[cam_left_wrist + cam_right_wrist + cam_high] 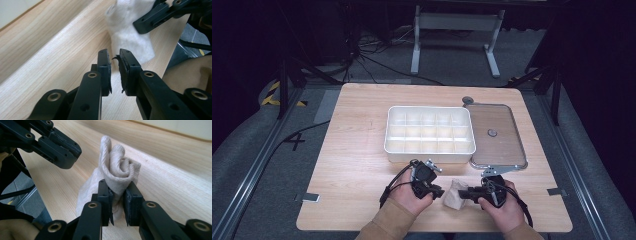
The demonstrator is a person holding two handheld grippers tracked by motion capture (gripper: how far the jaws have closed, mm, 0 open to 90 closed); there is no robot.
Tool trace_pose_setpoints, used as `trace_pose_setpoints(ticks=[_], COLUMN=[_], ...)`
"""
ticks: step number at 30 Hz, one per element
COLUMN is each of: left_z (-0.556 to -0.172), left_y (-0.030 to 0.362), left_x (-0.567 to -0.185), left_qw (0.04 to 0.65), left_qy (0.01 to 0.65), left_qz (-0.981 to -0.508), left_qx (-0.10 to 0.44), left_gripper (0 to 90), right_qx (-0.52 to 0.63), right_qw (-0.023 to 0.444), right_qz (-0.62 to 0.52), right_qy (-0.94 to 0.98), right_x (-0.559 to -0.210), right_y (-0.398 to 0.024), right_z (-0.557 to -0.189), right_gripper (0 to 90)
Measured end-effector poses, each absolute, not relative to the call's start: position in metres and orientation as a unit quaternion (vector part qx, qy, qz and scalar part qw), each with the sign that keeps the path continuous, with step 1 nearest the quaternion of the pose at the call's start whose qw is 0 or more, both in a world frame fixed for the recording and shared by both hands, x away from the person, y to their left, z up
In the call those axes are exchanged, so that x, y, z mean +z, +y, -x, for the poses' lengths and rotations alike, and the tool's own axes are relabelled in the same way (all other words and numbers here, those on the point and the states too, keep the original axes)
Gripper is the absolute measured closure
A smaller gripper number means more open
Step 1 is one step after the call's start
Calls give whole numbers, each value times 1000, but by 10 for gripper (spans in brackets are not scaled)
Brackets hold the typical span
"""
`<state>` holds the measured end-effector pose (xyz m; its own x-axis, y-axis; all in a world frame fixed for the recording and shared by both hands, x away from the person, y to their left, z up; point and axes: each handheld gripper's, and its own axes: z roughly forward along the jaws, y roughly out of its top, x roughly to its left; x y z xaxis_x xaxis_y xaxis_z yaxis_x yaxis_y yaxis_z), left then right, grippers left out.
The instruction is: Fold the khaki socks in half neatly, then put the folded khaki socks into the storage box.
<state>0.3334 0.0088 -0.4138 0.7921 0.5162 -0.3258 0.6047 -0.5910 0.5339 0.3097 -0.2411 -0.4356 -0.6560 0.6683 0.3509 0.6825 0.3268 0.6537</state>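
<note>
Right gripper view is showing the right gripper (117, 195) clamping the lower part of a rolled beige sock (115, 173), its roll standing up at the middle of the frame above the jaws. The left gripper (75, 155) is hovering at the upper left, just beside the sock without touching it. In the left gripper view its jaws are standing slightly apart with nothing between them, and the sock (132, 37) is lying ahead at the upper middle. From the high view the sock (455, 194) is sitting on the table (357, 150) at the lower middle, between both grippers, with the divided white box (429, 149) above it. The roll is likely to spring loose, since one pinch low on soft cloth is holding little. Lifting it this way could let the sock unroll or slip out before reaching a compartment.
</note>
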Motion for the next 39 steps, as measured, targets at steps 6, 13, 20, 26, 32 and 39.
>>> trace_pose_setpoints(ticks=[6,13,20,26,32,39], left_z=[-337,-341,-343,-344,-346,-347], left_y=[15,26,36,43,48,50], left_x=[-412,-406,-404,-401,-400,-400], left_qw=[329,333,336,336,336,332], left_qy=[321,333,344,352,358,361], left_qz=[-886,-881,-875,-873,-870,-870], left_qx=[-61,-53,-48,-43,-40,-42], left_gripper=[793,790,778,775,774,765], right_qx=[-415,-416,-416,-411,-410,-406], right_qw=[1,-7,-13,-26,-33,-36], right_qz=[417,416,408,401,403,404], right_qy=[-809,-809,-812,-818,-818,-819], right_x=[-428,-422,-409,-395,-381,-368], right_y=[-249,-255,-264,-272,-279,-284], right_z=[-310,-311,-317,-323,-331,-339], right_gripper=[782,782,781,781,781,780])
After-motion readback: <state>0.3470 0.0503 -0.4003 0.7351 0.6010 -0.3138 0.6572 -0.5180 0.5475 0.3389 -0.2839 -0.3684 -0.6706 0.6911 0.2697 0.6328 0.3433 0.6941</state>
